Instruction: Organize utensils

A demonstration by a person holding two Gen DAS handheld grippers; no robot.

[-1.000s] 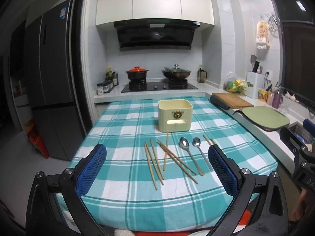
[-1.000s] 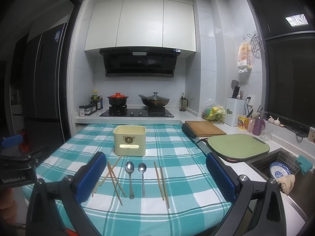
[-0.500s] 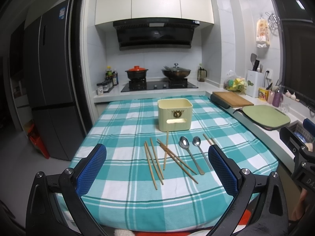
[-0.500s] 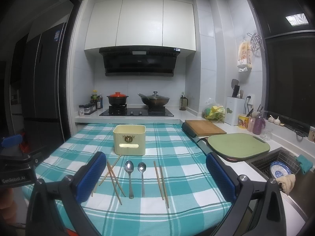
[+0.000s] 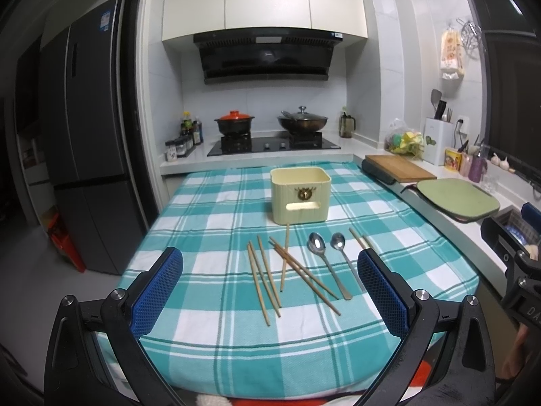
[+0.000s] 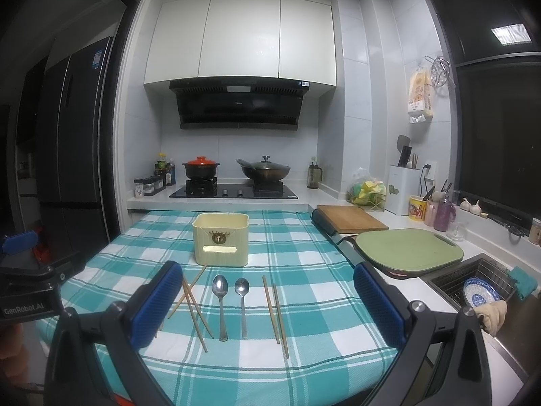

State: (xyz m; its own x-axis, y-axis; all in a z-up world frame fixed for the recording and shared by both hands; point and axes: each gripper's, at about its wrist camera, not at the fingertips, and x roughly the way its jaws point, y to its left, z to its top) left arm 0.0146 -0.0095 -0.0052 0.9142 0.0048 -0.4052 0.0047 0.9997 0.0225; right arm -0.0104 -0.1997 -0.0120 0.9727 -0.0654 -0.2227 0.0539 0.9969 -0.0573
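A cream utensil box [image 5: 300, 194] [image 6: 220, 239] stands upright on the teal checked tablecloth [image 5: 209, 216]. In front of it lie several wooden chopsticks [image 5: 267, 279] [image 6: 192, 304], two metal spoons [image 5: 326, 260] [image 6: 219, 299] side by side, and one more chopstick pair [image 6: 275, 314] to their right. My left gripper [image 5: 270, 291] is open and empty above the near table edge. My right gripper [image 6: 267, 297] is open and empty too, held in front of the spoons. Each gripper's body shows at the edge of the other's view.
A wooden board [image 6: 351, 222] and a green cutting board [image 6: 409, 247] lie on the counter to the right, then a sink [image 6: 473, 287] with a blue bowl. The stove with two pots [image 6: 233, 169] is behind the table. A dark fridge [image 5: 84, 155] stands left.
Both views have crept very slightly toward the table. Nothing on the cloth has moved and both grippers stay open.
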